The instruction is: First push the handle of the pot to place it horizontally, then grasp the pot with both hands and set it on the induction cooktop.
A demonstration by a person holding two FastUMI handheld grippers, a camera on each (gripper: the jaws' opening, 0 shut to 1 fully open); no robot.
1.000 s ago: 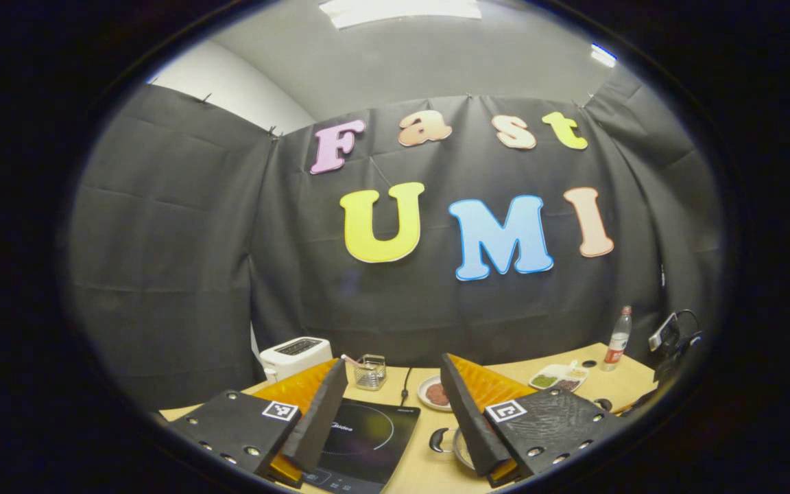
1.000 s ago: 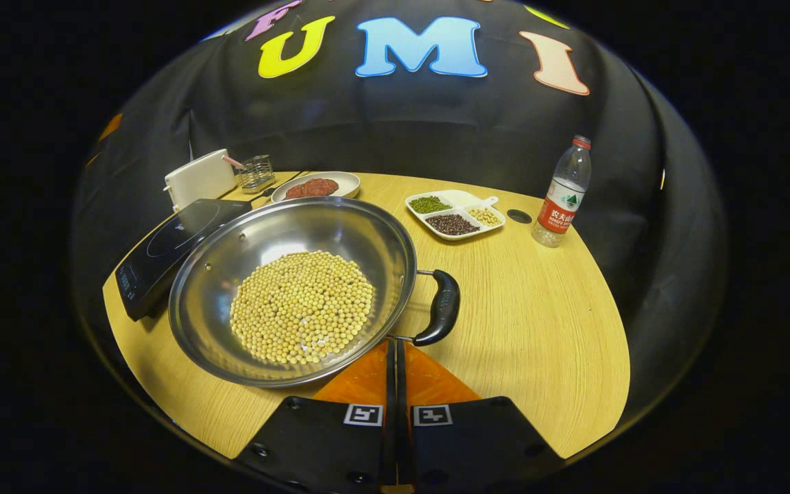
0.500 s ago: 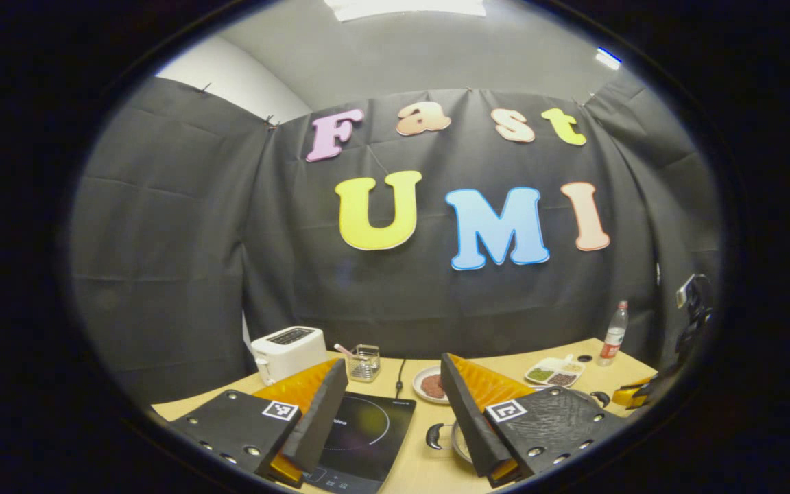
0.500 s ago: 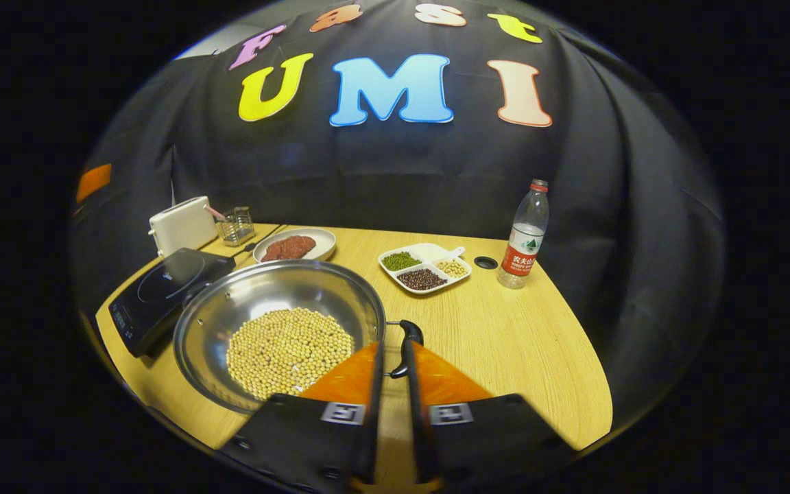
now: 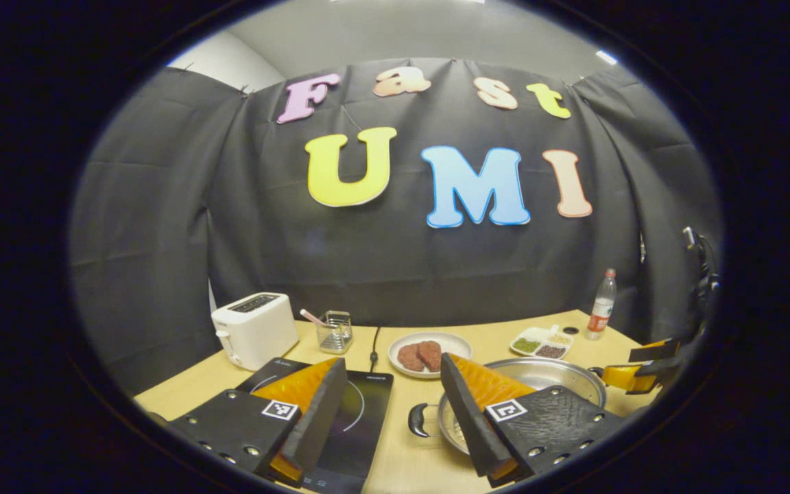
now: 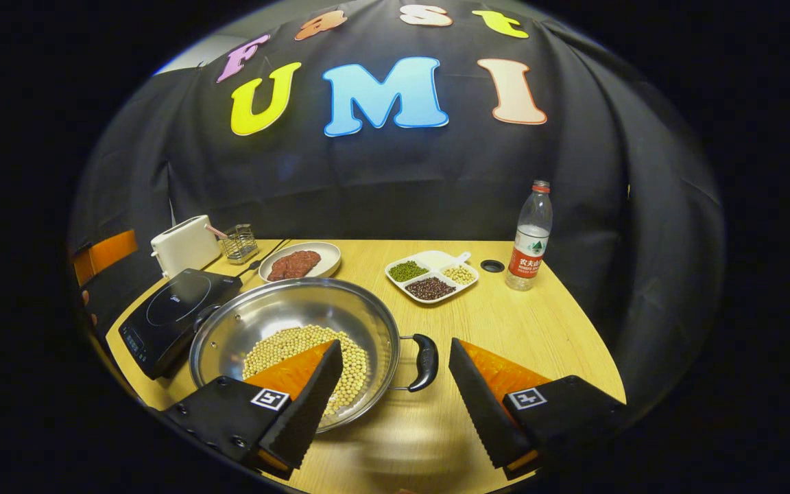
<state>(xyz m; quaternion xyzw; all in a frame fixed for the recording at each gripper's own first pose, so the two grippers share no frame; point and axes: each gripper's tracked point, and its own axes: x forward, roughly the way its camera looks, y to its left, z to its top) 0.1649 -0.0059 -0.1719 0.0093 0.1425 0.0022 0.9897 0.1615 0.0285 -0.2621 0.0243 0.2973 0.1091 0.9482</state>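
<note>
I am holding both jaws spread, pinching nothing; the right gripper (image 6: 388, 405) is lining up behind the pot's (image 6: 285, 322) right handle (image 6: 425, 361), which is lying between its fingers but untouched; the left gripper (image 5: 391, 412) is hanging near the left handle (image 5: 419, 420), ready for the two-handed lift. The pot, holding beans (image 6: 299, 343), is sitting on the table (image 6: 539, 329) just beside the cooktop (image 6: 175, 312), apparently touching its edge; my fingers are hiding the near rim; the far handle is hard to make out in the right gripper view.

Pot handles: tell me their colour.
Black, on a silver pot; the near handle shows best in the right gripper view.
</note>
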